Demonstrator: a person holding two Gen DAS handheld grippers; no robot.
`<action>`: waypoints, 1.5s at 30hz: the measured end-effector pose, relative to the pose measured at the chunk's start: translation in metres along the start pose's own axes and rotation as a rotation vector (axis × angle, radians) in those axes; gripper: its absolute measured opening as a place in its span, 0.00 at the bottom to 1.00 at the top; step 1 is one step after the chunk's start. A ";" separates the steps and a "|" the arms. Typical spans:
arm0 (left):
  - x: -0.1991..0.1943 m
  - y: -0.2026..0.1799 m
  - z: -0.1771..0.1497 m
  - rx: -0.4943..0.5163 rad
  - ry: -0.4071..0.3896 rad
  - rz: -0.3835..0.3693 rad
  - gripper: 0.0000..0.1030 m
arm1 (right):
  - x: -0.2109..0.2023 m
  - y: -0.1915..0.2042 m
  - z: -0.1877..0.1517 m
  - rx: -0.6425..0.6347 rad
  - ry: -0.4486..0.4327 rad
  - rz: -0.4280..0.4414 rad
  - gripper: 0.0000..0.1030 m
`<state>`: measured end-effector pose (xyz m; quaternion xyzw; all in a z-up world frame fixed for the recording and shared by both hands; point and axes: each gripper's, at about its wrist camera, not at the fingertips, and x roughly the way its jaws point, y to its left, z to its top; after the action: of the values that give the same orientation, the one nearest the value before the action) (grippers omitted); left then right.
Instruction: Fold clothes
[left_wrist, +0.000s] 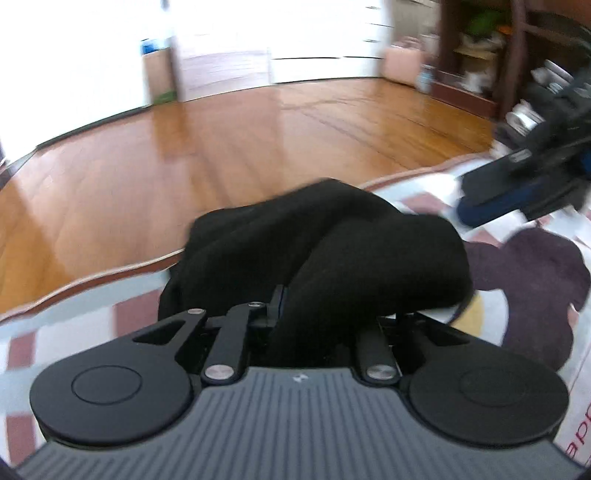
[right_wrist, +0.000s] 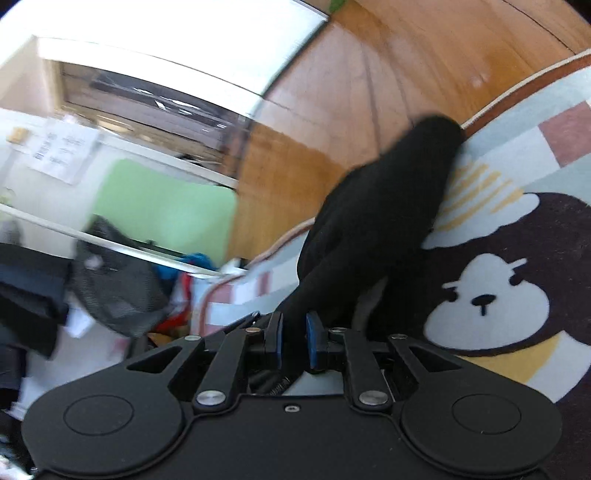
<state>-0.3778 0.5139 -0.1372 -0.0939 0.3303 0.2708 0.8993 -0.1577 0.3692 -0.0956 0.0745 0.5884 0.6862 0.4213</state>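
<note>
A black garment (left_wrist: 325, 251) lies bunched on a patterned rug (left_wrist: 546, 280), its far folds reaching the rug's edge toward 12 o'clock, where the wooden floor (left_wrist: 207, 147) begins. In the left wrist view the cloth heaps up right in front of the left gripper (left_wrist: 306, 314); a thick fold runs down between its fingers, one blue-faced pad shows at the left of the fold and the other is buried under cloth, so the jaws stand close together, clamped on the garment. At 2 o'clock in that view the right gripper (left_wrist: 491, 206) reaches in over the rug, blurred.

In the right wrist view the black garment (right_wrist: 380, 221) stretches from the right gripper (right_wrist: 294, 339) up toward 1 o'clock, ending at the rug's border. A narrow tongue of the cloth sits between the two blue pads (right_wrist: 312, 341), which stand only slightly apart and pinch it. The rug (right_wrist: 517, 177) at 3 o'clock bears a cartoon bear's face (right_wrist: 484, 306) in brown and white. At 9 o'clock, off the rug, lies a blurred clutter of dark bags and coloured things (right_wrist: 122, 288).
</note>
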 end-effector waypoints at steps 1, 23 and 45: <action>-0.001 0.012 0.000 -0.062 0.006 -0.010 0.14 | -0.006 0.001 0.003 -0.031 -0.025 -0.013 0.46; -0.007 0.050 -0.021 -0.316 0.039 -0.018 0.15 | 0.098 -0.042 0.109 0.011 -0.128 -0.098 0.21; 0.003 0.062 -0.088 -0.991 0.215 -0.136 0.53 | -0.061 -0.096 0.005 -0.035 -0.366 -0.424 0.23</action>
<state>-0.4574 0.5360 -0.2063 -0.5576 0.2460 0.3244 0.7234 -0.0693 0.3272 -0.1532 0.0649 0.4929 0.5679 0.6560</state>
